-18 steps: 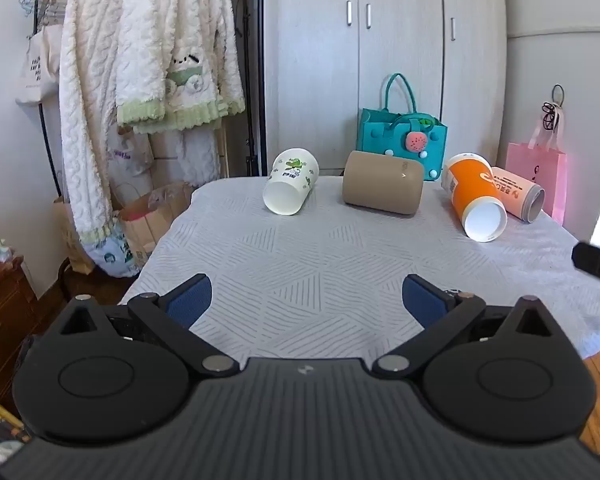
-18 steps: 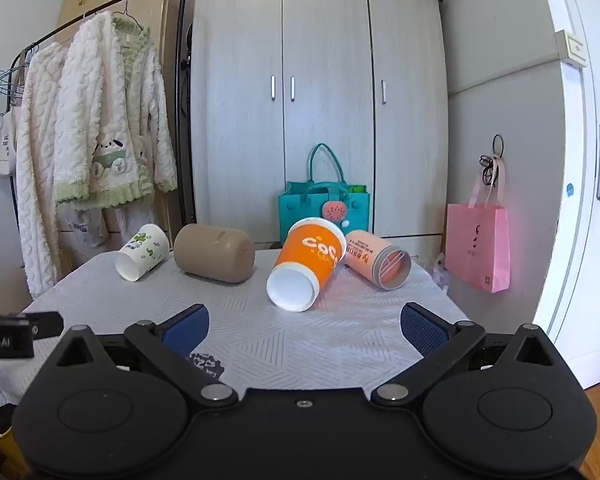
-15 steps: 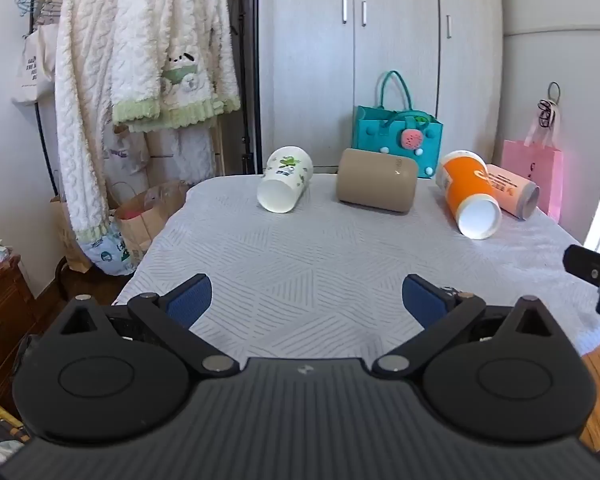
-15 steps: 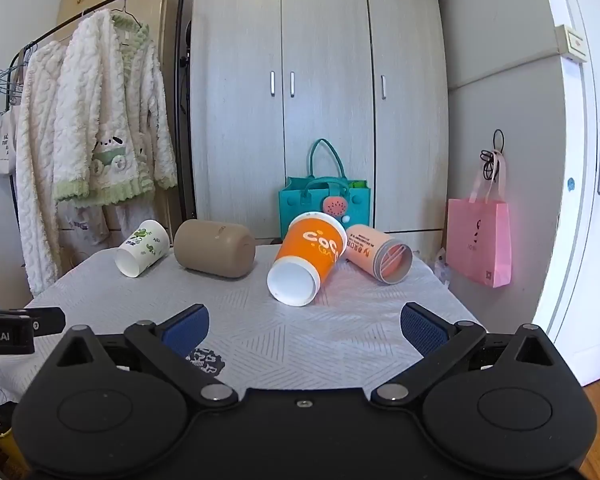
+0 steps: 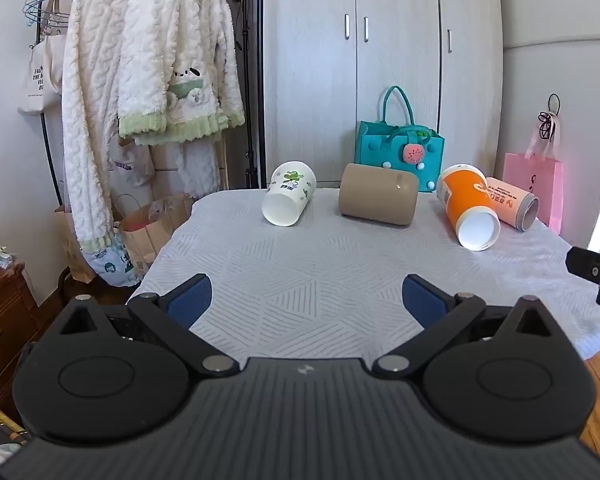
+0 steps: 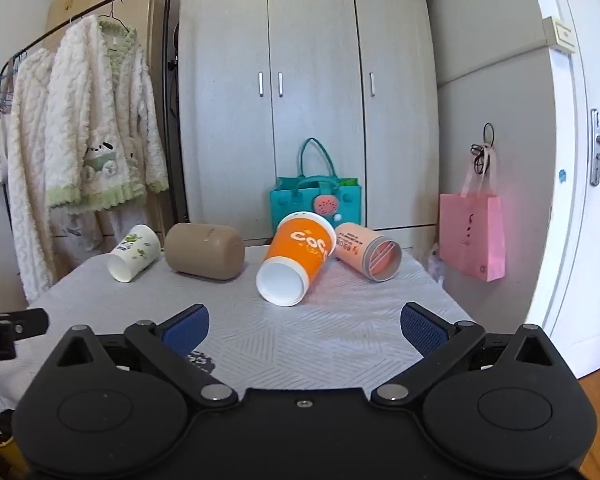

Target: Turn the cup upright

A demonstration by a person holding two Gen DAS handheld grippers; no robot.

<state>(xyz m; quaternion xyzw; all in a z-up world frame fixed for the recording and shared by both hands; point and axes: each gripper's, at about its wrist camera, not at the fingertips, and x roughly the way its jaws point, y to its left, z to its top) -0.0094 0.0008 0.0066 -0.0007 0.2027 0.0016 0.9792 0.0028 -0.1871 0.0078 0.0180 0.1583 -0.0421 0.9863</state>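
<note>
Several cups lie on their sides along the far edge of the table: a white cup with green print [image 5: 288, 194] [image 6: 134, 253], a tan cup [image 5: 378, 199] [image 6: 205, 251], an orange cup [image 5: 469, 213] [image 6: 296, 264] and a pink tube-like cup [image 5: 510, 203] [image 6: 367, 251]. My left gripper [image 5: 306, 300] is open and empty over the near part of the table. My right gripper [image 6: 304, 326] is open and empty, short of the orange cup. Each gripper's edge shows in the other's view.
The table has a white patterned cloth [image 5: 320, 264]. A teal bag [image 5: 398, 148] stands behind the cups before a wardrobe [image 6: 308, 100]. A clothes rack with fluffy robes [image 5: 148, 80] and paper bags stands left. A pink bag [image 6: 472, 236] hangs by the door at right.
Both views have shifted slightly: the cups sit a little lower and larger in the frames. Both grippers stay open and no cup has moved.
</note>
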